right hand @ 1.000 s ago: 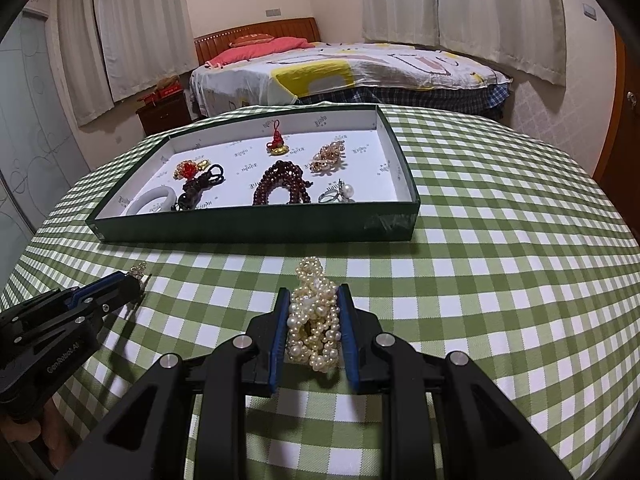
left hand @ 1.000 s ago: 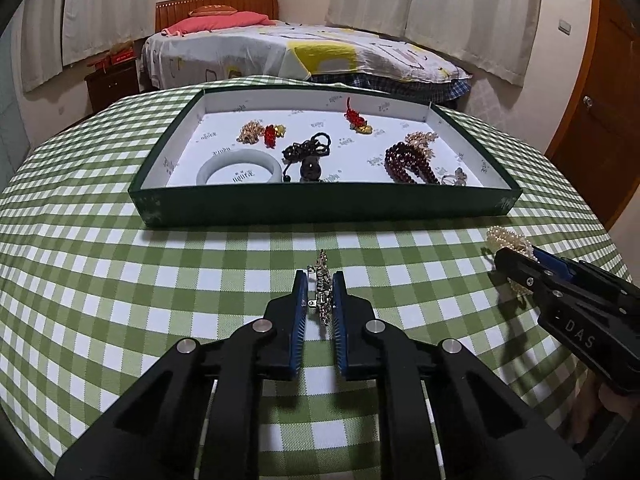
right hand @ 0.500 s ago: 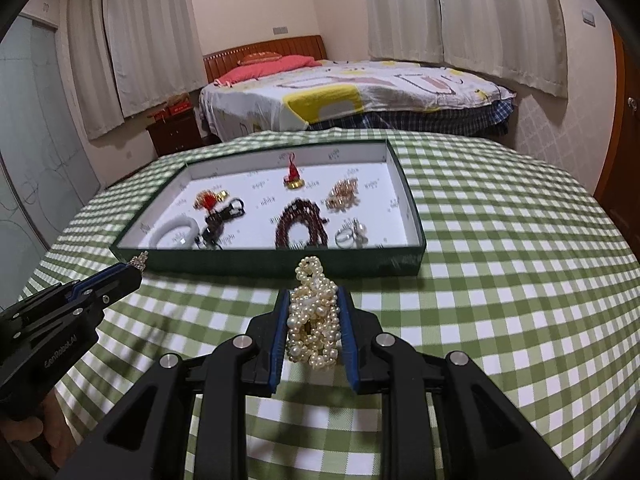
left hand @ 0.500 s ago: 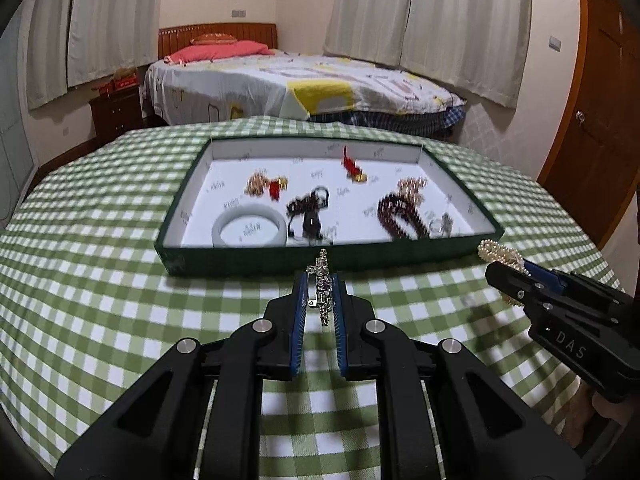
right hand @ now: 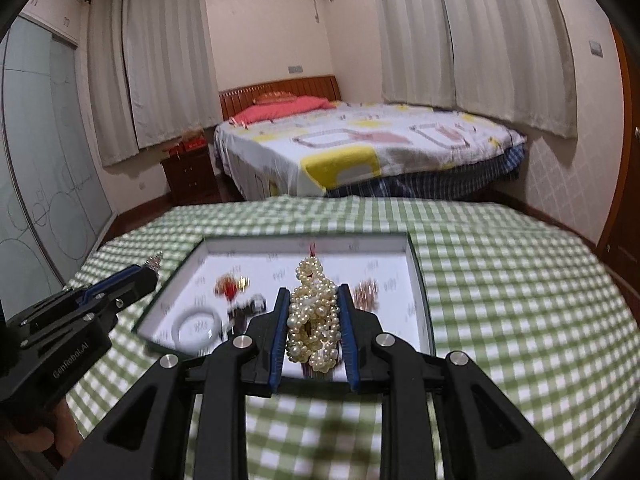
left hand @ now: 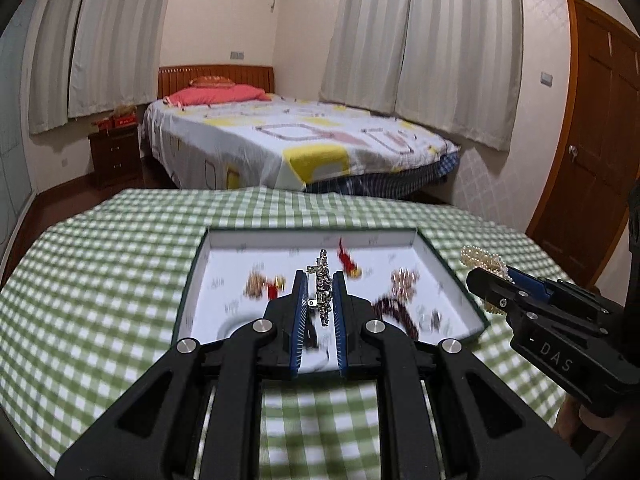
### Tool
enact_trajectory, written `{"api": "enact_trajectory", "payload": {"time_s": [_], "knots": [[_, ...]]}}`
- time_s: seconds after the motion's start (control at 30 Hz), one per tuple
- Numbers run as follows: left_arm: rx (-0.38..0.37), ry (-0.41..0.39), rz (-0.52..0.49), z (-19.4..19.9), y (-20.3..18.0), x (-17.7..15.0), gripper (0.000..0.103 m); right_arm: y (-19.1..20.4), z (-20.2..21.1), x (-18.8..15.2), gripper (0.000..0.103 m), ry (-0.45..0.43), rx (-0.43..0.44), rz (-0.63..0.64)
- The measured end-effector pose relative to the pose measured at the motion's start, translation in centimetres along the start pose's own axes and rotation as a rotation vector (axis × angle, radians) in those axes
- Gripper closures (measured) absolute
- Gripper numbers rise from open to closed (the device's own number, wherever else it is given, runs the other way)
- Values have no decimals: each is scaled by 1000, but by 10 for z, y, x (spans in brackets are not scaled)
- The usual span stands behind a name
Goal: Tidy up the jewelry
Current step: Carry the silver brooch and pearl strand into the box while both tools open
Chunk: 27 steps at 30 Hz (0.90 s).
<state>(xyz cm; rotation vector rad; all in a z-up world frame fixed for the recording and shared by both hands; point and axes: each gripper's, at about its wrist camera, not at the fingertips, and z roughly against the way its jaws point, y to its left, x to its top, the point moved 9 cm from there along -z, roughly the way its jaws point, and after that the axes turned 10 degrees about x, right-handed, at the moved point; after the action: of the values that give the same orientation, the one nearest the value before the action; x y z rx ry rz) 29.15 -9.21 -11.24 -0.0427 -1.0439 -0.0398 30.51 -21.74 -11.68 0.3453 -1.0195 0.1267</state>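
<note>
My left gripper [left hand: 320, 280] is shut on a small silver chain piece [left hand: 322, 292] and holds it in the air over the near edge of the green tray [left hand: 452, 276]. My right gripper [right hand: 314, 300] is shut on a bunched pearl necklace [right hand: 314, 320], also lifted above the tray's [right hand: 420, 280] near side. The white-lined tray holds a pale bangle [right hand: 196, 326], dark red beads [left hand: 394, 312], a red charm [left hand: 348, 262], a gold cluster [left hand: 256, 282] and other pieces, all blurred. Each gripper shows in the other's view: the right one [left hand: 486, 270], the left one [right hand: 154, 266].
The tray lies on a round table with a green checked cloth [right hand: 520, 280]. Beyond the table stand a bed [left hand: 300, 140], a nightstand [left hand: 116, 152], curtains and a wooden door [left hand: 592, 152].
Both grippers have risen from the tablecloth with their jewelry and moved forward over the tray's near edge. The view now tilts up toward the room.
</note>
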Motion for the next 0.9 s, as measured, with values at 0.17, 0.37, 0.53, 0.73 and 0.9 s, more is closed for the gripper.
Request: {"api": "enact_trajectory", "payload": {"time_s": [0.17, 0.37, 0.53, 0.73, 0.9], "knots": [[5, -49, 2, -13, -1, 27, 90, 2, -12, 28, 78, -45, 1, 32], [11, -69, -5, -40, -7, 47, 90, -5, -38, 44, 78, -51, -1, 47], [28, -27, -9, -77, -12, 45, 90, -16, -66, 45, 78, -28, -5, 38], [66, 71, -16, -128, -13, 32, 90, -35, -103, 33, 78, 36, -16, 4], [94, 166, -20, -159, -8, 16, 90, -47, -128, 17, 78, 105, -24, -31]]}}
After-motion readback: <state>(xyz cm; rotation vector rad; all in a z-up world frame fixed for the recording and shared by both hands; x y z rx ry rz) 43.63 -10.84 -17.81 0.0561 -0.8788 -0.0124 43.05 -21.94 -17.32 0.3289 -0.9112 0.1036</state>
